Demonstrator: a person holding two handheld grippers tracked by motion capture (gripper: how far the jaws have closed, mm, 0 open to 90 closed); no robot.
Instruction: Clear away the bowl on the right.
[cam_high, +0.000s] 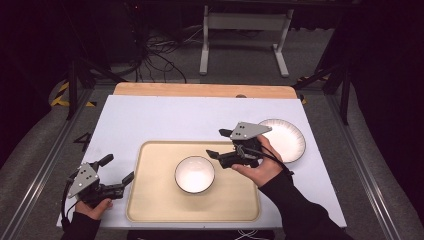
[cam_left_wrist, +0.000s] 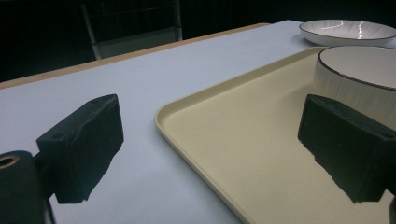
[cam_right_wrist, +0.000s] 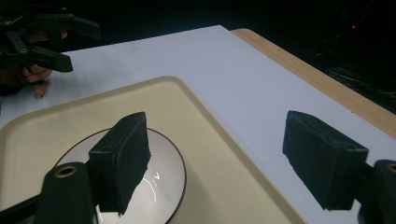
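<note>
Bowl (cam_high: 194, 174) on tray (cam_high: 150, 200), just left of wide-spread, empty right claw (cam_high: 219, 143).

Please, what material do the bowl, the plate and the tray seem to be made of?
Bowl: probably glazed ceramic, glossy white with a thin dark rim and a bright glint inside. Plate: likely the same ware, shiny white with fine ribbed lines and a dark edge. Tray: looks like matte cream plastic, smooth, with rounded moulded corners and raised lip.

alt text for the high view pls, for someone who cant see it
A white round bowl sits on a beige rectangular tray on a white table, with an open left gripper and open right gripper on either side. A white ribbed plate lies beyond the tray's right edge.
</note>
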